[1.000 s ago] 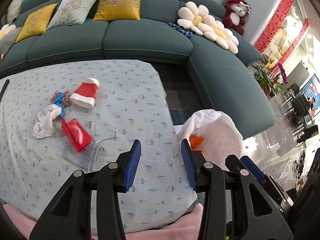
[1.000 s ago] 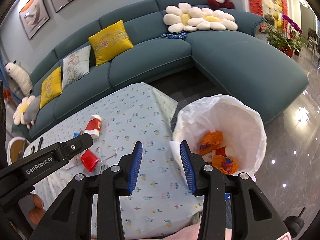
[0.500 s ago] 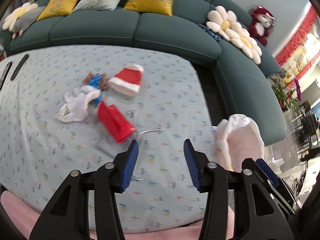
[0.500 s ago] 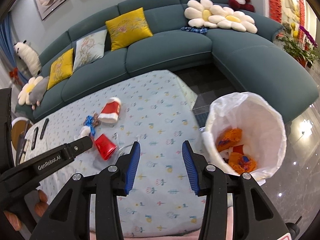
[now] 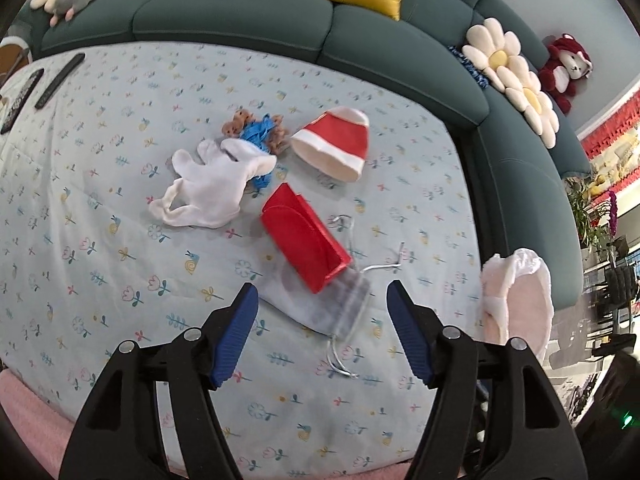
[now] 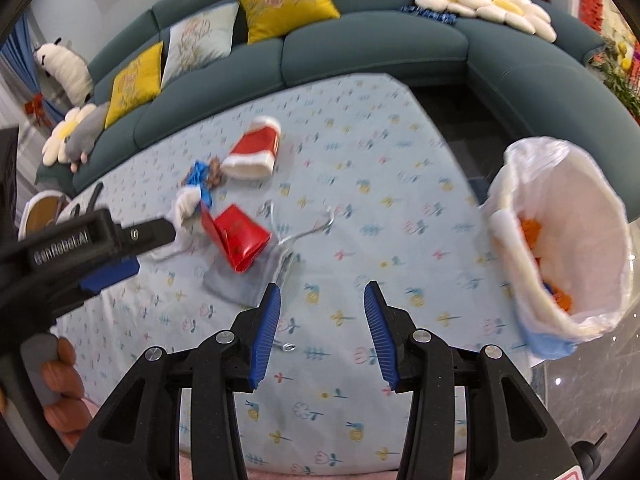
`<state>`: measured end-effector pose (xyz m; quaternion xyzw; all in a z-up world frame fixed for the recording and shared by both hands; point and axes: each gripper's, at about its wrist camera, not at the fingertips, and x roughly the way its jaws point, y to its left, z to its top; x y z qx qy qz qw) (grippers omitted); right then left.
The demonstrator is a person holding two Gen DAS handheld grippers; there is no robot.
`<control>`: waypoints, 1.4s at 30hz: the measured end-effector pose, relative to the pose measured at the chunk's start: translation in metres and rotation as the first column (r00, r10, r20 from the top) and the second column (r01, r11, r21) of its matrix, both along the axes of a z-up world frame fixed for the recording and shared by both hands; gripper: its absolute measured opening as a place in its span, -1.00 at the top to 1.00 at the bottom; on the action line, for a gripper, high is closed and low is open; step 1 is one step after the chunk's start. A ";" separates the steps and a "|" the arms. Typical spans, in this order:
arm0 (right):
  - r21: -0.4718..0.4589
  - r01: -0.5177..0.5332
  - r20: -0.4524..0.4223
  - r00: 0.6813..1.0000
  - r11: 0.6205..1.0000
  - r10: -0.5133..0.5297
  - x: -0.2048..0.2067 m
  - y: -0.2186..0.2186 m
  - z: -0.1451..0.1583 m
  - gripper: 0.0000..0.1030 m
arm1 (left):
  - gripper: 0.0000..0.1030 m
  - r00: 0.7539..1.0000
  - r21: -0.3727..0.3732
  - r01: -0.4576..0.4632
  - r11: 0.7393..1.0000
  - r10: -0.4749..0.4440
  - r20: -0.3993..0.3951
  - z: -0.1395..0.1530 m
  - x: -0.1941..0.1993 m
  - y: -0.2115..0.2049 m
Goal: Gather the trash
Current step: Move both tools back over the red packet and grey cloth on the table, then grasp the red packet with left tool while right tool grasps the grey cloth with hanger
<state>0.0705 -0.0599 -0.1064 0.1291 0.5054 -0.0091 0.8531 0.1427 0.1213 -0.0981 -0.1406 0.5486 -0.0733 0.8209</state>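
Both claws hang above the desk with nothing between their blue pads. On the left claw (image 5: 322,326) the jaws have just been opening and now stand wide, tilted down over a grey drawstring pouch (image 5: 320,304) that lies flat on the flowered cloth; the pouch shows in the gap between the pads, but neither pad touches it. On the right claw (image 6: 320,328) the jaws stand partly apart over bare cloth, just to the right of that same pouch.

Taking the pouch as the landmark: a flattened red packet (image 5: 306,240) lies partly on top of its far end, and its white cords (image 5: 378,268) trail off to the right and toward the near edge of the desk. Beyond the packet to the left lies a white glove (image 5: 204,192), with a blue scrap (image 5: 256,132) and a brown crumbly lump (image 5: 236,122) touching its far side. Beyond the packet to the right lies a red and white cap-shaped thing (image 5: 336,146) on its side, apart from the rest.

Well to the right of the pouch, off the desk's edge, stands a bin lined with a white bag (image 6: 568,216), holding orange scraps (image 6: 530,232). Far to the left of the pouch, near the desk's (image 5: 120,272) back edge, lie two dark remote controls (image 5: 60,80). A teal sofa (image 5: 240,20) with yellow cushions curves around behind the desk.
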 end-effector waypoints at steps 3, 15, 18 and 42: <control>0.002 -0.026 -0.033 0.999 1.000 0.026 0.011 0.013 -0.018 0.16 | -0.23 0.999 -0.008 -0.011 1.000 0.011 -0.037 -0.013 0.014 0.002; 0.081 -0.033 -0.111 0.993 0.996 0.042 0.051 0.028 -0.064 0.16 | -0.09 0.989 -0.025 -0.031 0.999 0.028 -0.142 -0.062 0.059 -0.004; 0.085 -0.040 -0.123 0.991 0.996 0.050 0.059 0.030 -0.071 0.16 | 0.16 0.987 -0.039 -0.027 0.999 0.021 -0.158 -0.070 0.062 -0.003; 0.139 -0.036 -0.020 0.999 0.990 0.040 0.044 0.006 -0.026 0.88 | 1.00 0.998 -0.005 0.063 0.998 -0.063 0.001 -0.005 0.043 -0.029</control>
